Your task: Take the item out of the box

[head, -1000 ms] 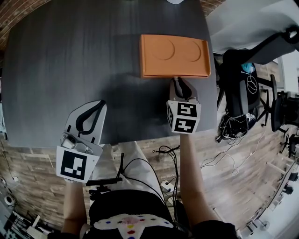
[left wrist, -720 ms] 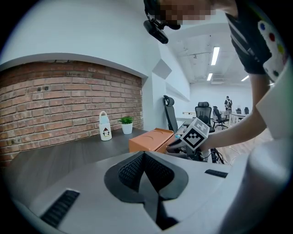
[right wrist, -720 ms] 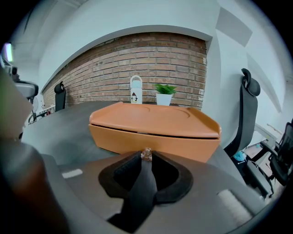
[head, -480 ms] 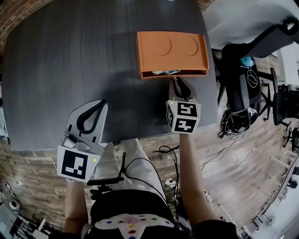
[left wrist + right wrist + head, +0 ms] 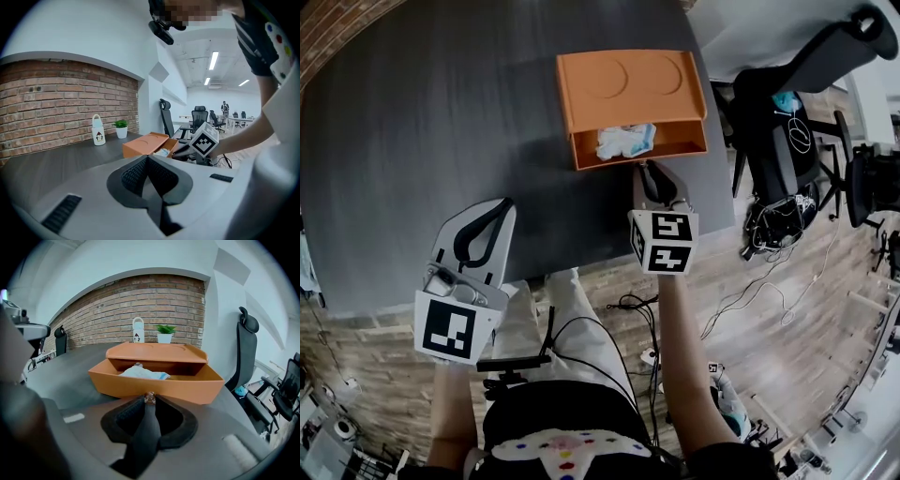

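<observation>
An orange box (image 5: 628,80) stands at the far right of the dark table (image 5: 441,112). Its drawer (image 5: 680,150) is pulled out toward me. Inside lies a crumpled white and blue item (image 5: 625,141), also seen in the right gripper view (image 5: 140,373) and the left gripper view (image 5: 162,152). My right gripper (image 5: 645,167) is at the drawer's front wall. Its jaws (image 5: 150,398) are shut on a small shiny knob there. My left gripper (image 5: 492,208) rests over the near left of the table, shut and with nothing in it (image 5: 146,157).
A white bottle (image 5: 137,335) and a small potted plant (image 5: 164,333) stand behind the box by the brick wall. A black office chair (image 5: 787,112) is just past the table's right edge. The table's near edge runs under both grippers.
The drawer has slid out of the box toward me with the right gripper on its front. The white and blue item inside has come into view. The left gripper has stayed put.
</observation>
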